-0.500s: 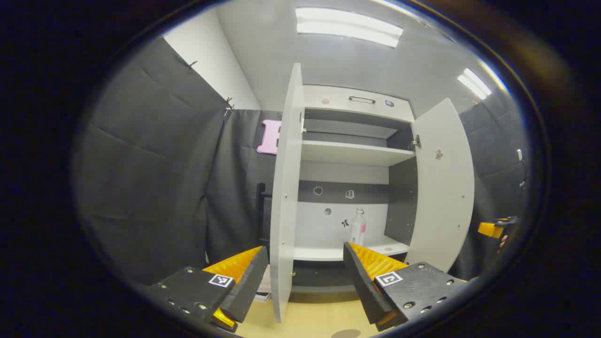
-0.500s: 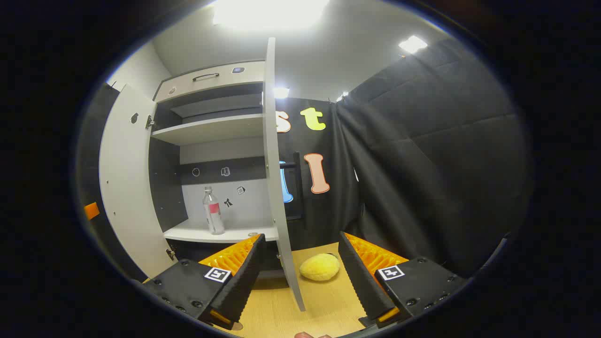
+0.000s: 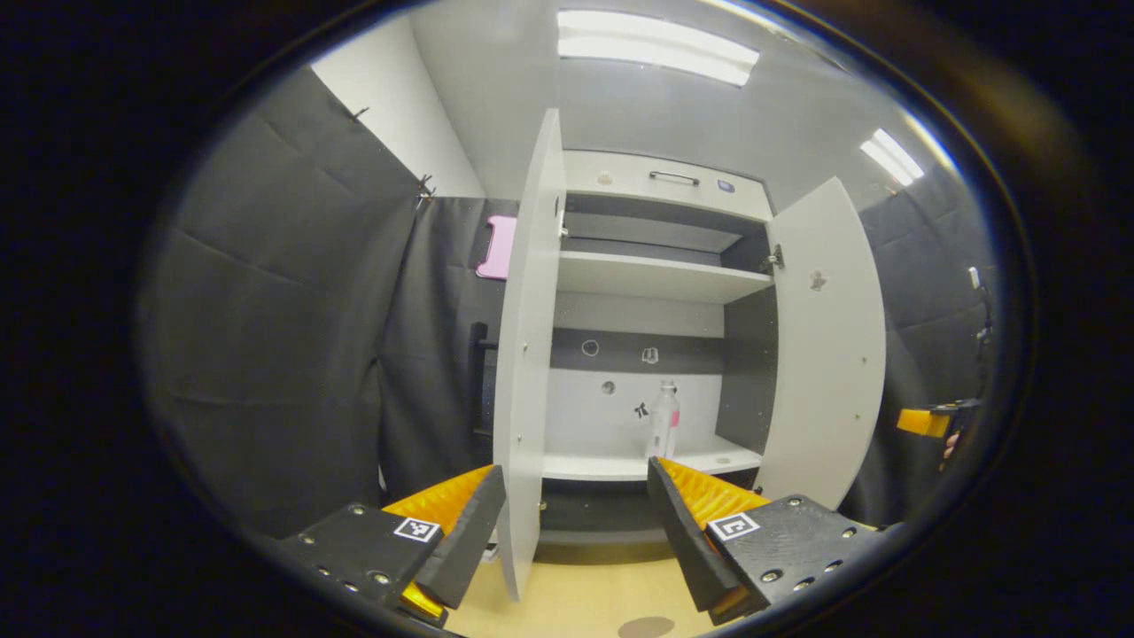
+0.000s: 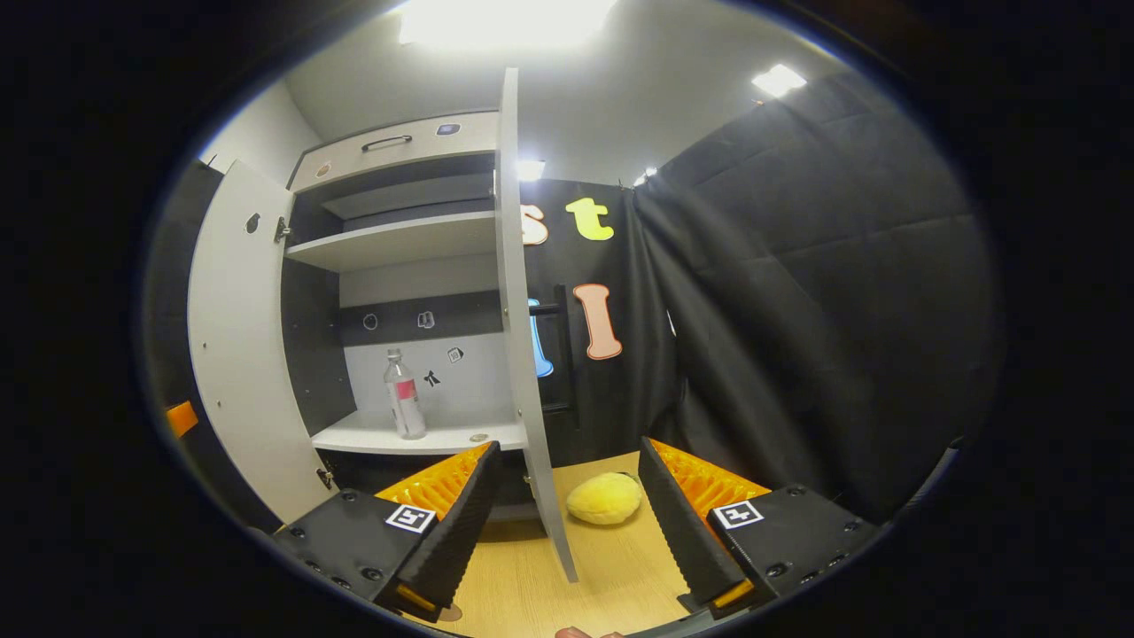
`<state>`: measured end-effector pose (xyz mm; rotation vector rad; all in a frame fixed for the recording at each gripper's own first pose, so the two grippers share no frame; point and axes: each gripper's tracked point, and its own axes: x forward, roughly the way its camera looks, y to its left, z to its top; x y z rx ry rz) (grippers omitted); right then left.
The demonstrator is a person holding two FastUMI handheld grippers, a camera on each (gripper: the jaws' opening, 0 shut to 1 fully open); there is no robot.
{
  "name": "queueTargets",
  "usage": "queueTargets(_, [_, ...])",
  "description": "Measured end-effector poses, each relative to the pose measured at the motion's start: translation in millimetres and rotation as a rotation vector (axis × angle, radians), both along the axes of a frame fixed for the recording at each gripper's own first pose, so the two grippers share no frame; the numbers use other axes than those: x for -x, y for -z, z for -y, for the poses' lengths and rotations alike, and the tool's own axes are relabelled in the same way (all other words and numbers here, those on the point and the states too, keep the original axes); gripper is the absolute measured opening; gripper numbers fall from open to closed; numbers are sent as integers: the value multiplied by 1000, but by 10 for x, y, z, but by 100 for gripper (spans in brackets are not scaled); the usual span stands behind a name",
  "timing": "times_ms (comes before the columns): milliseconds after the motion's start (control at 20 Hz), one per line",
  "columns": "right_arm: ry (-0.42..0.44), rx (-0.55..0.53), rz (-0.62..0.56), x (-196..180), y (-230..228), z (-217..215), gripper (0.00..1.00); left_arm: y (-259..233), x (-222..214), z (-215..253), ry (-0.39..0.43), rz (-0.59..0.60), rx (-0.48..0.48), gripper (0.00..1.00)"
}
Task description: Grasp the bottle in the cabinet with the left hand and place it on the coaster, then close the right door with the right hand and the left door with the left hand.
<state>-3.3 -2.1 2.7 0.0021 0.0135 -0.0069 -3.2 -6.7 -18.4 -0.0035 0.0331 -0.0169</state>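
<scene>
Cabinet (image 4: pixel 399 239) shelf holds bottle (image 4: pixel 404 407) upright, cap up.

**Bright overhead light, fisheye bending**

Long white ceiling light panels (image 3: pixel 657 46) are flooding the tall white open-doored cabinet (image 3: pixel 651 275) evenly. One panel (image 4: pixel 505 18) is glaring, overexposed. Edges are bowing outward; focus is holding sharp throughout, shadows staying soft beneath the cabinet.

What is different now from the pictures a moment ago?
Very little. In the left gripper view the cabinet and bottle sit a bit smaller and farther left, so the left gripper shifted slightly. Nothing was grabbed or let go. Both doors remain open, both jaws open, and the bottle stays on its shelf.
</scene>
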Motion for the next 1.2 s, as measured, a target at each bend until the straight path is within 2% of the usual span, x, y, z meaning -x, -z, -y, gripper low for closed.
queueTargets(250, [7, -11, -29, 17, 14, 27, 98, 71, -36, 64, 19, -9, 11, 93])
queueTargets(600, [71, -6, -37, 43, -120, 282, 98, 111, -253, 283, 78, -22, 42, 93])
queueTargets(750, [135, -10, -41, 61, -94, 519, 98, 150, -425, 549, 140, -59, 29, 93])
queueTargets(1000, [237, -42, -79, 35, 76, 830, 98, 153, -842, 1056, 222, -45, -55, 93])
queueTargets(1050, [254, -45, -73, 14, 75, 874, 98, 174, -946, 1156, 237, -49, -68, 87])
queueTargets(1150, [281, -41, -60, -69, 81, 960, 98, 230, -1194, 1333, 261, -59, -76, 95])
queueTargets(1200, [297, -37, -50, -115, 69, 1011, 98, 287, -1304, 1396, 268, -72, -69, 93])
